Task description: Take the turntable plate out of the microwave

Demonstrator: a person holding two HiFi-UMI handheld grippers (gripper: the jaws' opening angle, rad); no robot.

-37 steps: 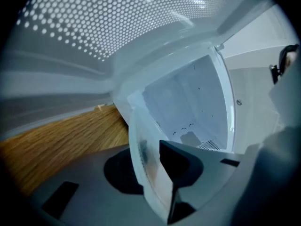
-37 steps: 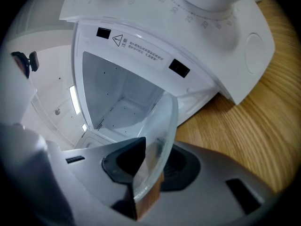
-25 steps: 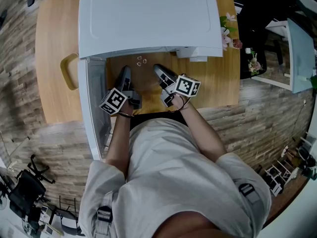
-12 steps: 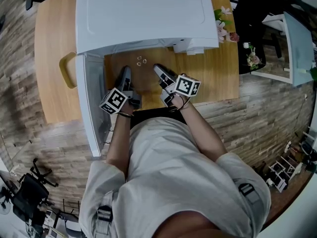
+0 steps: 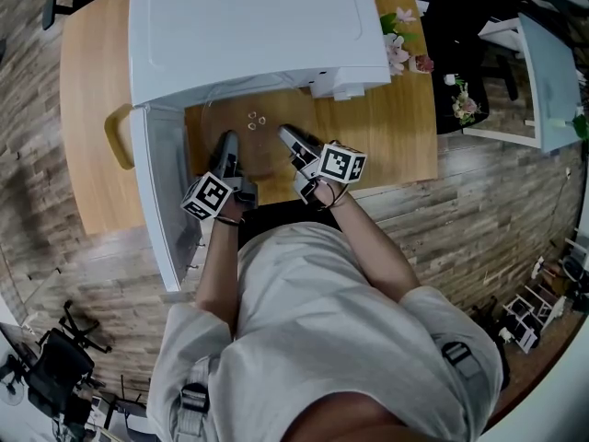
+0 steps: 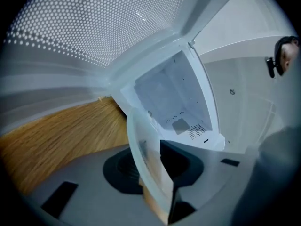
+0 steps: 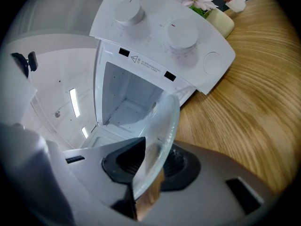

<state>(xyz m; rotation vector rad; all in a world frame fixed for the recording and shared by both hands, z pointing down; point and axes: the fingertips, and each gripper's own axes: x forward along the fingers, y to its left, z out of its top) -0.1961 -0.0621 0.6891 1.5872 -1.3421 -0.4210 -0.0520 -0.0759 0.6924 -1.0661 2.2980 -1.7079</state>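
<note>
Turntable plate (image 5: pixel 250 144): clear glass, already outside the microwave (image 5: pixel 258 26). It is held just in front of the open cavity, above the desk (image 5: pixel 396 127), and carried by its rim on two sides.
Left hand-held gripper (image 5: pixel 227 140): pinching the plate's rim on the side nearer the microwave door. The glass sits between the pads and the jaws are easing apart at this moment.
Right hand-held gripper (image 5: pixel 286 133): pinching the opposite rim, below the microwave's control panel, with both pads on the glass.
Microwave: white, standing on the desk, with the white cavity walls visible through the opening.
Door (image 5: pixel 152 182): swung fully open at the microwave's left front corner.
Control panel (image 7: pixel 164 27): two round knobs, on the microwave front to the right of the cavity.
Flowers (image 5: pixel 400 49): pink, just beside the microwave's right side.
Person (image 5: pixel 313 330): light shirt, standing in front of the microwave with both forearms extended toward the cavity.
</note>
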